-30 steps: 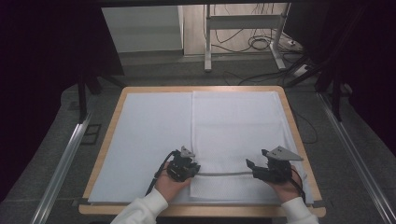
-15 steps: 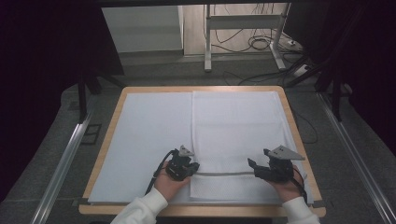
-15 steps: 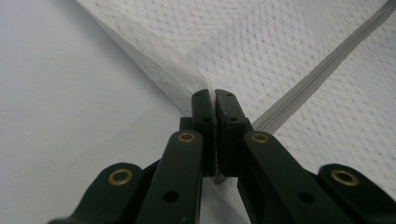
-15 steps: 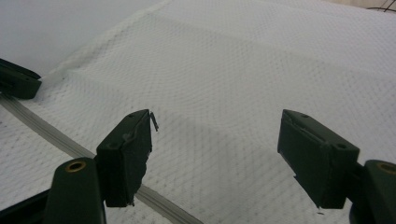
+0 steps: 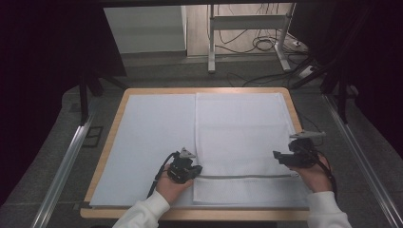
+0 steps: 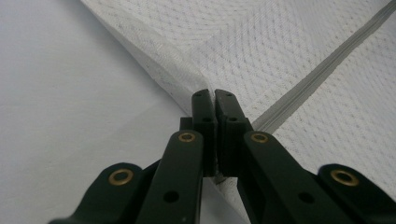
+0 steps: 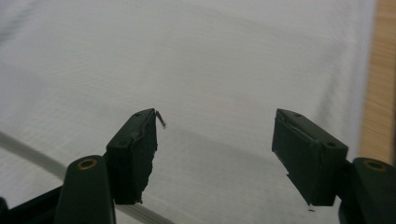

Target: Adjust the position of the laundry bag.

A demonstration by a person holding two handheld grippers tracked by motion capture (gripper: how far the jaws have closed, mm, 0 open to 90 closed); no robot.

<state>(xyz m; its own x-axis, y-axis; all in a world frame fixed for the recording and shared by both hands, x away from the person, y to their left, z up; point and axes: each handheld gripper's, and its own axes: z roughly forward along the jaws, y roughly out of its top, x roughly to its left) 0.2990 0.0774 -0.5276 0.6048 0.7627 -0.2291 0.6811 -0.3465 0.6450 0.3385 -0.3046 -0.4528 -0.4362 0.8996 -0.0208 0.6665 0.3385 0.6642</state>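
Note:
A white mesh towel (image 5: 242, 133) with a grey stripe (image 5: 244, 176) near its front covers the right half of the table. My left gripper (image 5: 194, 170) is shut on the towel's left edge. In the left gripper view the closed jaws (image 6: 214, 95) pinch the hem where the stripe (image 6: 322, 70) ends. My right gripper (image 5: 280, 156) hovers over the towel's right side, near the stripe's other end. Its jaws (image 7: 215, 126) stand apart and have just been closing a little, with nothing between them. The towel (image 7: 187, 60) lies below them.
A white sheet (image 5: 152, 133) covers the wooden table (image 5: 102, 161), whose bare edge (image 7: 380, 70) runs just right of the towel. Metal rails (image 5: 66, 166) flank the table on the floor. Cables and a stand's legs (image 5: 211, 52) lie beyond the far edge.
My right hand has lifted and moved right, away from the stripe's right end. The left hand has stayed at the towel's left edge.

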